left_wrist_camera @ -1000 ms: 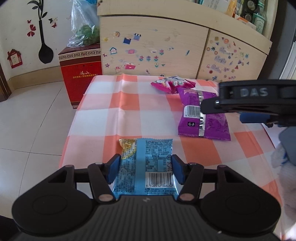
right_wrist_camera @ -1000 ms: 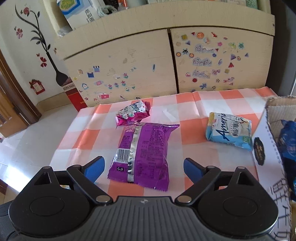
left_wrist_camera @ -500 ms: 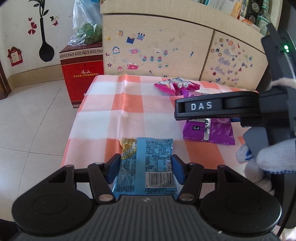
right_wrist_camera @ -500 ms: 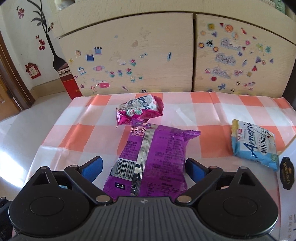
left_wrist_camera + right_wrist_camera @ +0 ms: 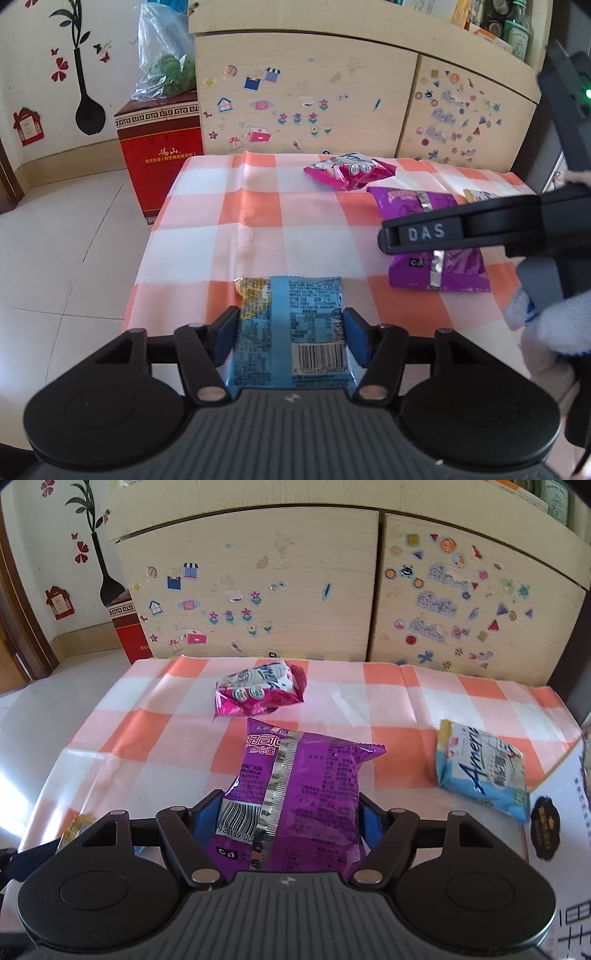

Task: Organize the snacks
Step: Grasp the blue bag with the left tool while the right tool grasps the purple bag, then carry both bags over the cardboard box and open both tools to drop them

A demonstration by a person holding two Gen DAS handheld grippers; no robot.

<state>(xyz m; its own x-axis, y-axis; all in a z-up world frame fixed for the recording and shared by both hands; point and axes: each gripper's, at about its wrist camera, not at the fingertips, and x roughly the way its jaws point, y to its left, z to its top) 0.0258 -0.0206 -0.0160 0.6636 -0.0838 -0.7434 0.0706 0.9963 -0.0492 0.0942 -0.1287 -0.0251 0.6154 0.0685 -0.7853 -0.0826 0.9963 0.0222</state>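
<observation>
My left gripper (image 5: 291,332) is shut on a blue snack packet (image 5: 306,295) with a barcode, its blue pads pressing both long edges at the near left of the checked table (image 5: 258,221). My right gripper (image 5: 290,812) is closing its jaws on a purple snack packet (image 5: 306,775). The pads touch both sides of that packet and it bulges upward. In the left wrist view the right gripper's finger (image 5: 424,232) crosses over the purple packet (image 5: 443,269), held by a hand in a white glove (image 5: 546,325).
A pink packet (image 5: 258,694) lies farther back on the cloth, and a light blue packet (image 5: 480,771) lies at the right beside a white cardboard box (image 5: 554,812). A stickered wooden cabinet (image 5: 258,590) stands behind the table. A red box (image 5: 159,155) sits on the floor at left.
The right gripper came forward over the purple packet and its wide jaws narrowed onto the packet's sides. The left gripper and its blue packet stayed put.
</observation>
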